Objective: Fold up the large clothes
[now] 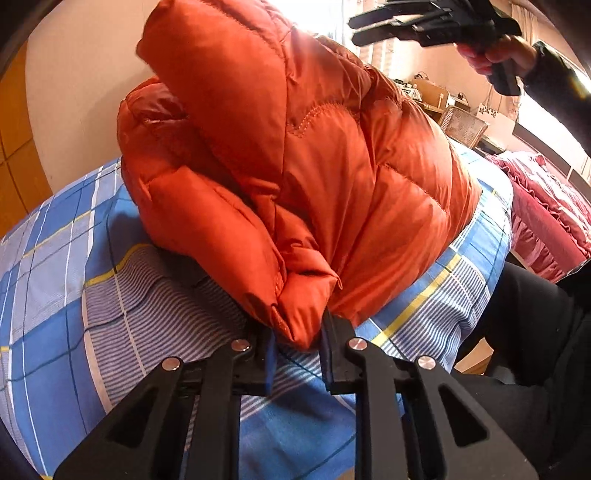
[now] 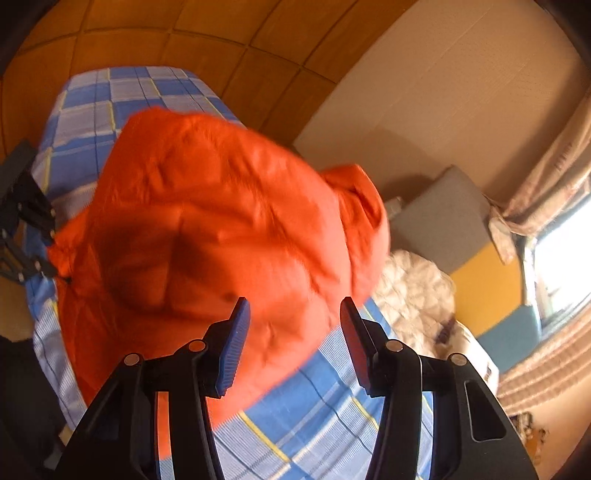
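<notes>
An orange puffer jacket point(image 1: 295, 166) lies bunched and partly folded on a bed with a blue plaid sheet point(image 1: 55, 295). My left gripper point(image 1: 299, 332) is shut on a lower corner of the jacket at the near edge. In the right wrist view the jacket point(image 2: 221, 229) fills the middle, blurred. My right gripper point(image 2: 291, 332) is open and empty, held above the jacket; it also shows at the top right of the left wrist view point(image 1: 354, 29). The left gripper shows at the left edge of the right wrist view point(image 2: 51, 251).
A dark red quilt point(image 1: 546, 214) lies at the right beyond the bed. A wicker basket point(image 1: 465, 125) and cluttered desk stand behind. A white crumpled garment point(image 2: 417, 288) and coloured cushions point(image 2: 484, 288) lie right of the bed. A wooden panel wall point(image 2: 184, 37) stands behind.
</notes>
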Motion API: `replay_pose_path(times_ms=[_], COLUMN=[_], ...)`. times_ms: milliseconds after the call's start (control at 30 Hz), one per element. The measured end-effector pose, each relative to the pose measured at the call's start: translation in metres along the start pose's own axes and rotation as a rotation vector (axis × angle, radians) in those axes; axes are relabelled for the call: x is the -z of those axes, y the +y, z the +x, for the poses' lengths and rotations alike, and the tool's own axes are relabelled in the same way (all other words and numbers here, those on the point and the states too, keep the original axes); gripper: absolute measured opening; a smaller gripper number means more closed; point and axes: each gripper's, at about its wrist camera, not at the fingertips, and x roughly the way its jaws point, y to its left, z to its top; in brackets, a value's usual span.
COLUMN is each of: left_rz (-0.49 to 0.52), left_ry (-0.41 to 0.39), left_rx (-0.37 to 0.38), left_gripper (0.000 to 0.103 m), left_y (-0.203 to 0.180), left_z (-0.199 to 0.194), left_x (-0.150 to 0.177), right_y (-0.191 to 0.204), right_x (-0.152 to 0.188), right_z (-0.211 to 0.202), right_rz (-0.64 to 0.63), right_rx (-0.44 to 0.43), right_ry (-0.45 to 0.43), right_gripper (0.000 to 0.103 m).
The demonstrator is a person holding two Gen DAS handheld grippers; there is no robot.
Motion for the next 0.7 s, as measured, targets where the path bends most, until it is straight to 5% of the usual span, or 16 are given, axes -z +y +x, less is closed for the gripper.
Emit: replay_pose_path(times_ms=[467, 667, 700], left_rz=[-0.031, -0.057, -0.064], left_ry=[-0.017, -0.033, -0.038], left_rx=[-0.025, -0.045, -0.050], left_gripper=[0.018, 0.021, 0.021], left_y=[-0.005, -0.001, 0.001], left_z=[-0.020, -0.039, -0.043], left_x=[0.008, 0.011, 0.010], right_y=[0.046, 0.086, 0.093], right_x=[-0.055, -0.057, -0.053], right_z=[0.092, 0.123, 0.129], right_rz=[-0.321, -0.470, -0.491], right_rx=[-0.196, -0.240, -0.231], right_ry=[0.141, 0.216, 0.217], right_gripper=[0.049, 0.034, 0.025])
